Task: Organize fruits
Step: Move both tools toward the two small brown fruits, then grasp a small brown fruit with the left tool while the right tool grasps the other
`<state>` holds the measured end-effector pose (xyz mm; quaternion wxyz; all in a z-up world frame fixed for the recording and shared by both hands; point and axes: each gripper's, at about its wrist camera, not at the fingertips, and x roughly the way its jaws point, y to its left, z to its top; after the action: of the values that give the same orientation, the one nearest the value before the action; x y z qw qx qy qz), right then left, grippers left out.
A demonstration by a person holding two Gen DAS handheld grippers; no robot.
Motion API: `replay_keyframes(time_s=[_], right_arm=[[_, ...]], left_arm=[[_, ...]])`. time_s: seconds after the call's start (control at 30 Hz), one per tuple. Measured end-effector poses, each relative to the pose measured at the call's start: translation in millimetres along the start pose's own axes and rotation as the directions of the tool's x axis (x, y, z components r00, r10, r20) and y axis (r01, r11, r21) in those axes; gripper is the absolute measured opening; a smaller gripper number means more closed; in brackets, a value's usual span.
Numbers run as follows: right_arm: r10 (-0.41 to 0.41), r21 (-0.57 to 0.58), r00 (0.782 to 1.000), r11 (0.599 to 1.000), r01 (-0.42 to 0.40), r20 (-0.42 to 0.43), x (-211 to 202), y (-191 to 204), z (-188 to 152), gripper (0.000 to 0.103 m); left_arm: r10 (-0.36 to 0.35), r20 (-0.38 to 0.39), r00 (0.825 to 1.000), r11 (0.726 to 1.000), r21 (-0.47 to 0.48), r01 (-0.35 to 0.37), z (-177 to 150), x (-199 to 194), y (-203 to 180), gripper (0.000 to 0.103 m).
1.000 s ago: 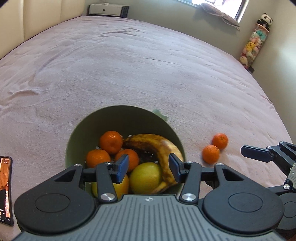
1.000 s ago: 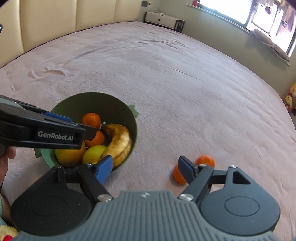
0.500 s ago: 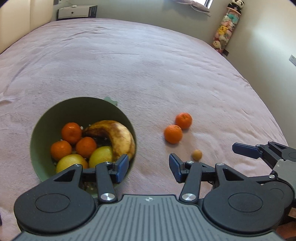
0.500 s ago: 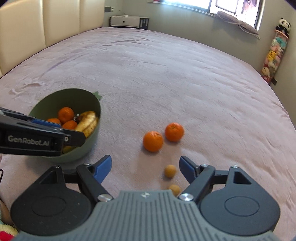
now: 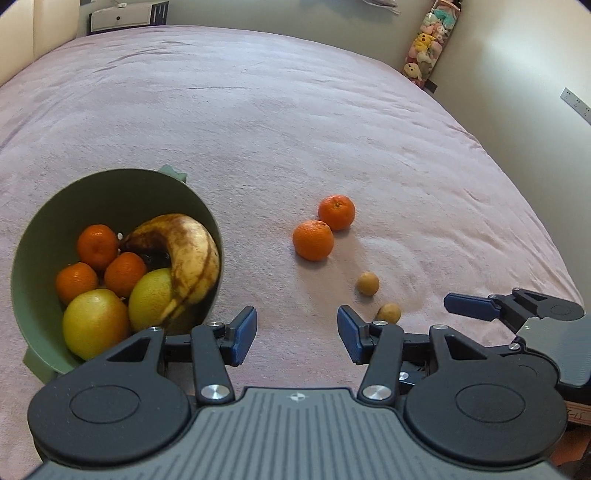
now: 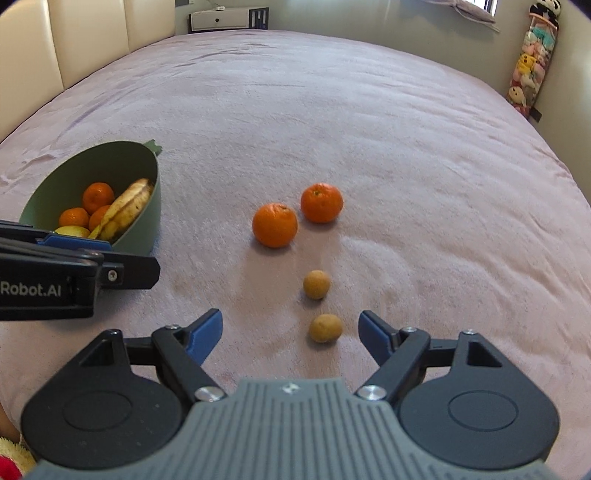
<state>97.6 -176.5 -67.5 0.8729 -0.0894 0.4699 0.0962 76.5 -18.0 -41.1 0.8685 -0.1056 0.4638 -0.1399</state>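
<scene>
A green bowl (image 5: 110, 184) (image 6: 140, 236) on the pink bed holds a browned banana (image 5: 188, 251), three mandarins and two yellow citrus fruits. Two loose mandarins (image 5: 313, 240) (image 5: 336, 212) lie to its right, also in the right wrist view (image 6: 274, 224) (image 6: 321, 202). Two small tan round fruits (image 6: 316, 284) (image 6: 325, 328) lie nearer. My left gripper (image 5: 297, 334) is open and empty, just right of the bowl. My right gripper (image 6: 290, 334) is open and empty, with the nearest tan fruit between its fingers' line.
The pink bedspread (image 6: 332, 110) spreads far behind the fruits. A padded headboard (image 6: 74, 37) is at the left, a white cabinet (image 6: 221, 18) at the back, and a hanging bag of plush toys (image 6: 532, 66) by the right wall.
Both grippers have swung right, away from the bowl. The bowl moved to the left of both views; the loose mandarins and two tan fruits came into view.
</scene>
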Motion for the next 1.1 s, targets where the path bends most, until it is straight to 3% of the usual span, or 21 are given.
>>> replay_keyframes(time_s=[0.23, 0.37, 0.67, 1.1], right_arm=[[-0.003, 0.039, 1.0, 0.999, 0.004, -0.023, 11.0, -13.6, -8.3, 0.08], [-0.01, 0.079, 1.0, 0.997, 0.012, -0.029, 17.8, -24.7, -13.2, 0.068], [0.018, 0.142, 0.999, 0.99, -0.013, -0.031, 38.2, -40.9, -13.9, 0.043], [0.046, 0.162, 0.997, 0.986, -0.036, -0.063, 58.5, -45.0, -12.1, 0.027]], left_arm=[[-0.043, -0.021, 0.999, 0.999, 0.032, 0.044, -2.4, 11.6, -4.8, 0.059], [-0.052, -0.04, 0.998, 0.998, 0.034, 0.053, -4.9, 21.5, -10.1, 0.059], [-0.082, -0.067, 0.994, 0.995, 0.058, 0.086, -1.8, 43.9, -25.6, 0.047], [-0.11, -0.098, 0.989, 0.993, 0.026, 0.113, 5.1, 72.9, -31.6, 0.041]])
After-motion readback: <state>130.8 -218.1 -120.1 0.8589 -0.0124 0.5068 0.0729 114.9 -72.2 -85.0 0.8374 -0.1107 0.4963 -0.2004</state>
